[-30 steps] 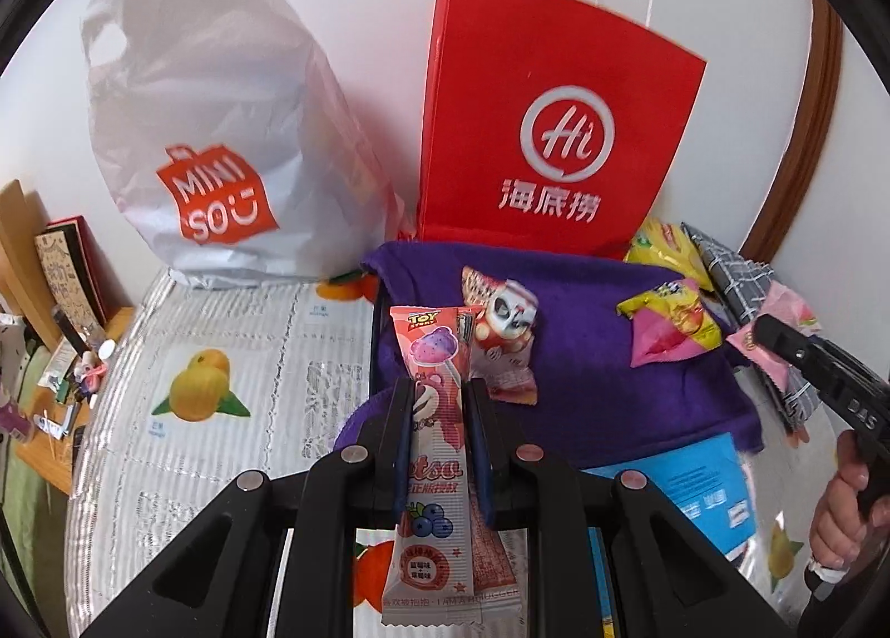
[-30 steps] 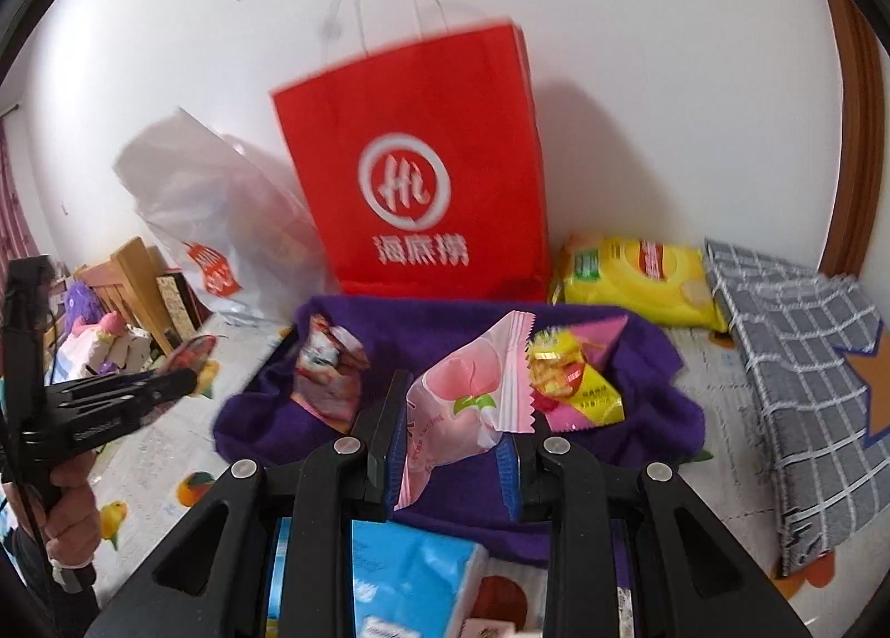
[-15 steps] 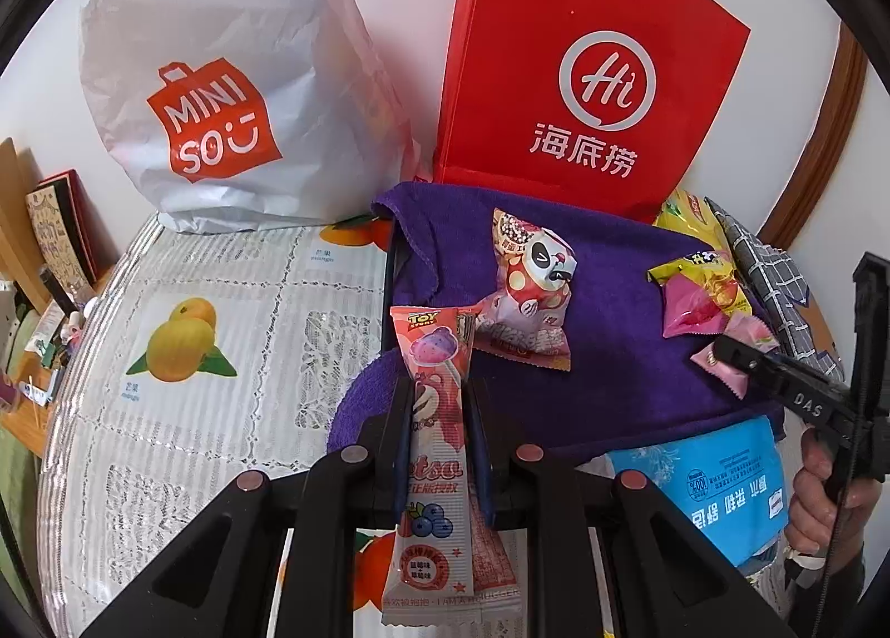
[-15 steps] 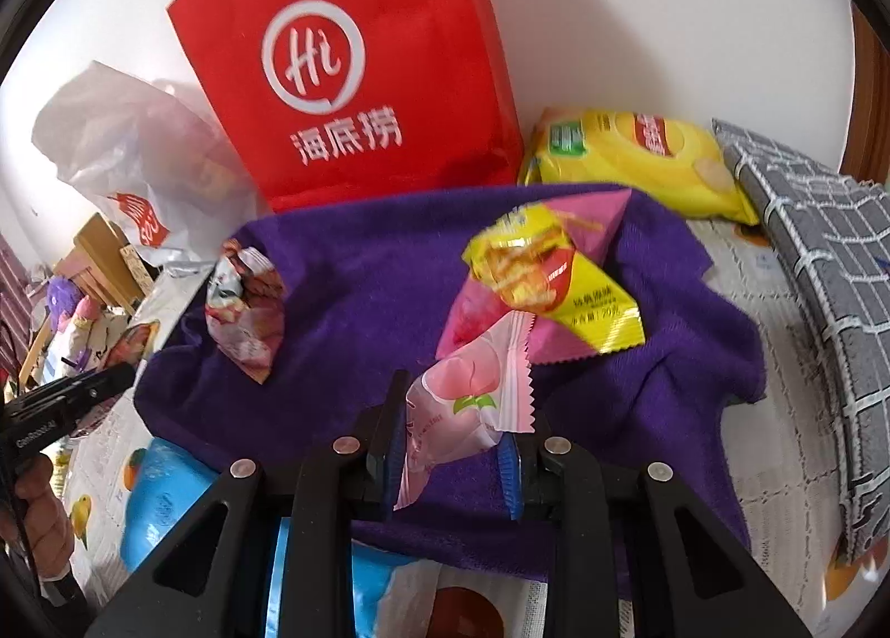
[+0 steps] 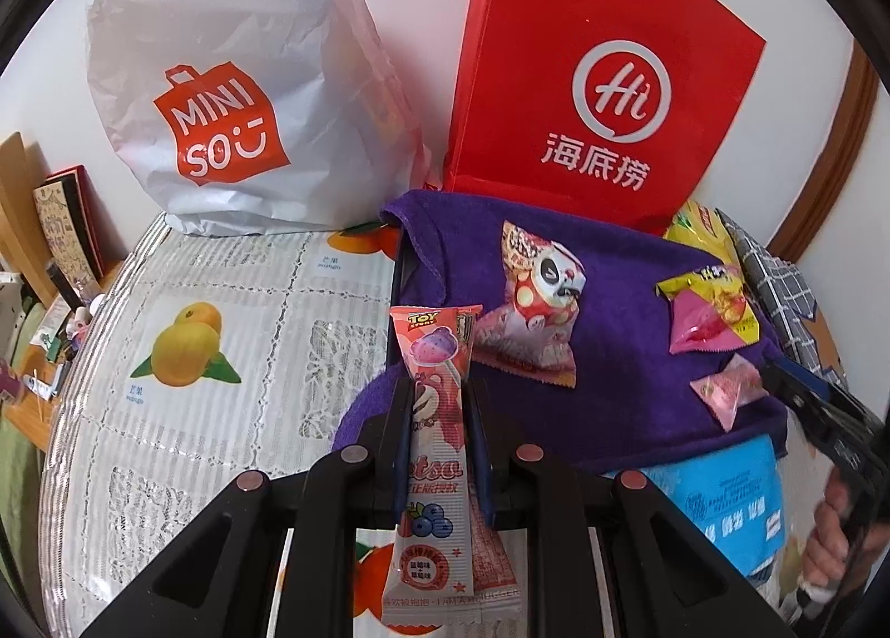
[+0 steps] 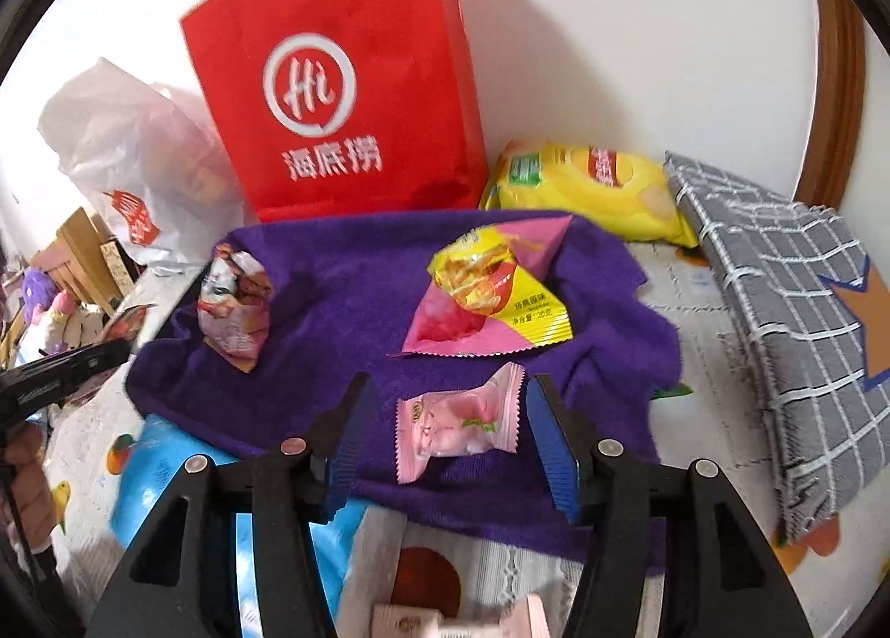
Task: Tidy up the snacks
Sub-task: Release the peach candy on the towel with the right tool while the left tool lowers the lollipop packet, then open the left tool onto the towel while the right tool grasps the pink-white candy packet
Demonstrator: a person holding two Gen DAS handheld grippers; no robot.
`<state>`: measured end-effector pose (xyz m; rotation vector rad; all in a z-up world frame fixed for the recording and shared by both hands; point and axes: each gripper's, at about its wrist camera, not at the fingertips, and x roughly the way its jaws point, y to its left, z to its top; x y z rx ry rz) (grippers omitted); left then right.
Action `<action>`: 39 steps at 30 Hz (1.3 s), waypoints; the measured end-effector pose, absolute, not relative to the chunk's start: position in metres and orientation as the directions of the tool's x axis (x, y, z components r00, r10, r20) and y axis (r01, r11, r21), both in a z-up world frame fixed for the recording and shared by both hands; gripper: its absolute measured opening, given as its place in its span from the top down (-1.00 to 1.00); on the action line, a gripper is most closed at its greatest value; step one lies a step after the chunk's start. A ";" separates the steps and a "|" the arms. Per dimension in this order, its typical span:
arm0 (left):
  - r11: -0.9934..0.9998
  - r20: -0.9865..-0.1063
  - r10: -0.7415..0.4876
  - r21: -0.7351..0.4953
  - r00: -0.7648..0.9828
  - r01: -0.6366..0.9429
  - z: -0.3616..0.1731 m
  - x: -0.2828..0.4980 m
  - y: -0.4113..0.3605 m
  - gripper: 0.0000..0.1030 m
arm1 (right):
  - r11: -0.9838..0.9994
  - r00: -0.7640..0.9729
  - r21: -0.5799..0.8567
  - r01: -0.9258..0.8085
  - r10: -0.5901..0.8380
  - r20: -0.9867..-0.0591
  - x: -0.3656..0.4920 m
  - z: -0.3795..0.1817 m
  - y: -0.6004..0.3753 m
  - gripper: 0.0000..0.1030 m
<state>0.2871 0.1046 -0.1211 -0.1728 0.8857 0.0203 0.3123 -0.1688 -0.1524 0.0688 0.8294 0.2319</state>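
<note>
Having just been opening, the right gripper (image 6: 445, 432) is standing apart around the pink peach candy (image 6: 459, 421), now released on the purple towel (image 6: 334, 271), while the left gripper (image 5: 439, 432) is clamping the strawberry snack stick (image 5: 436, 415).

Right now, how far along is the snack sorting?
Done: panda snack pack, yellow-pink packet and peach candy lie on the purple towel; the right gripper has just been opening around the candy. In hand: left gripper clamps a long pink wrapper. Left: placing it.
</note>
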 end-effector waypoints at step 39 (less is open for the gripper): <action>0.984 -0.809 -0.064 -0.149 0.585 -0.098 -0.137 0.315 0.081 0.06 | 0.969 0.686 0.173 -0.175 0.246 -0.685 0.269 -0.140 -0.203 -0.09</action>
